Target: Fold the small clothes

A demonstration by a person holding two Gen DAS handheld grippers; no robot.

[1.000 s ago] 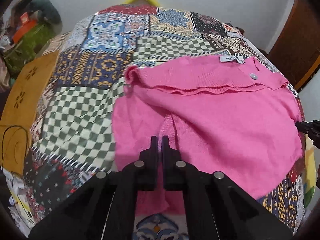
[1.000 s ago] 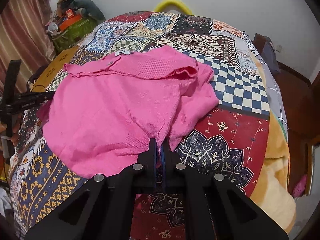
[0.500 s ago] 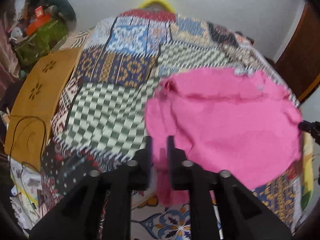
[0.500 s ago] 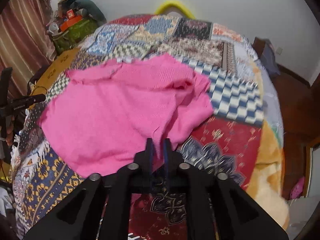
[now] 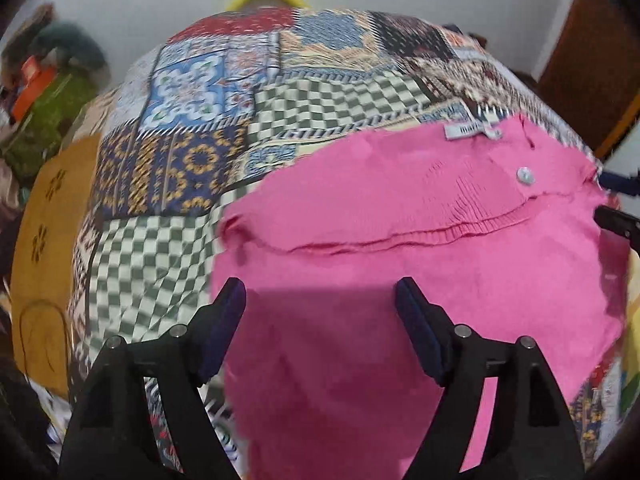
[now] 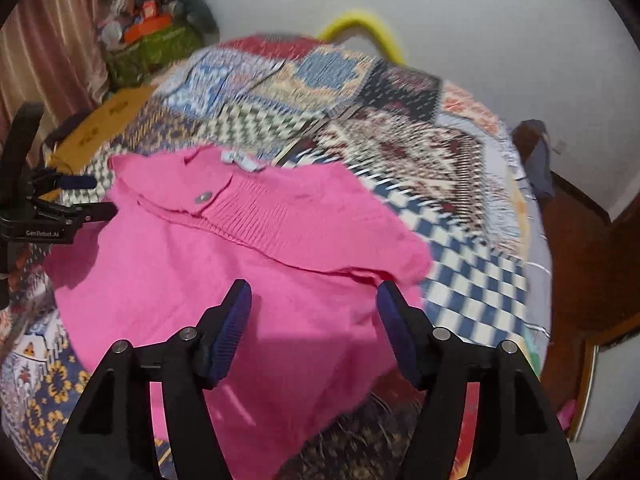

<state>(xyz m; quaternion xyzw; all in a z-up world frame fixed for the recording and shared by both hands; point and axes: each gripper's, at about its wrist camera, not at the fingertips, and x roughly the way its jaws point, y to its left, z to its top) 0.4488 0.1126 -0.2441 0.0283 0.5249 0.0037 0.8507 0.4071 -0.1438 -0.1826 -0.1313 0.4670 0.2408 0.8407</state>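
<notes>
Left claw [image 5: 320, 300] wide apart, right claw [image 6: 314, 304] wide apart, both above pink sweater [image 5: 400, 260], holding nothing; sweater flat on quilt [image 5: 200, 120], ready for fold.

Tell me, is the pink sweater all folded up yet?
Not yet. One fold looks done: the pink sweater lies doubled over on the patchwork quilt. The left gripper and right gripper hang open above it, holding nothing. Folding it smaller is left.

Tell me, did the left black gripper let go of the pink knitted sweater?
Yes. The left black gripper, pinched shut on the pink knitted sweater before, now stands wide open over it, beside the green checkered quilt patch.
</notes>
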